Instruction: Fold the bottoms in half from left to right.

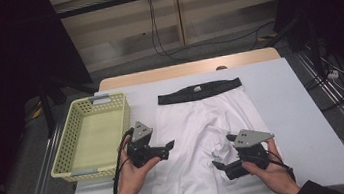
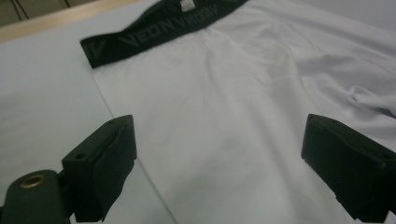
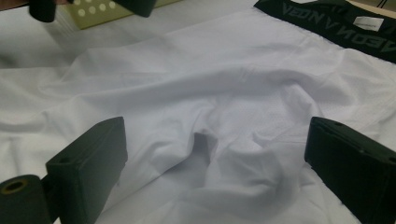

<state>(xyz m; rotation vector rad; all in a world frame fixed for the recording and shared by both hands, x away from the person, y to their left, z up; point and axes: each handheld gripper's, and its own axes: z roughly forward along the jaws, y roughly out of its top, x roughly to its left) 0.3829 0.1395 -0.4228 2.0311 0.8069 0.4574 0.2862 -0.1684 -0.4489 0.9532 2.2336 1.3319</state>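
The left gripper has its jaws spread wide with nothing between them; in the left gripper view they hang above the white shorts, one jaw over the garment's side edge where it meets the bare worktop, the other over the cloth. Beyond those jaws lies the black waistband, lettered in grey with a small white tag at its middle. The right gripper is likewise wide apart and empty; between and just ahead of its jaws the fabric bunches into a crumpled fold at the crotch, and whether the jaws touch the cloth cannot be told. The shorts lie flat on the white-covered worktop under both grippers, waistband on the far side from the jaws, legs toward the person. Outboard of the left gripper, just beside the left hand, sits a pale yellow perforated basket, with nothing visible inside it.
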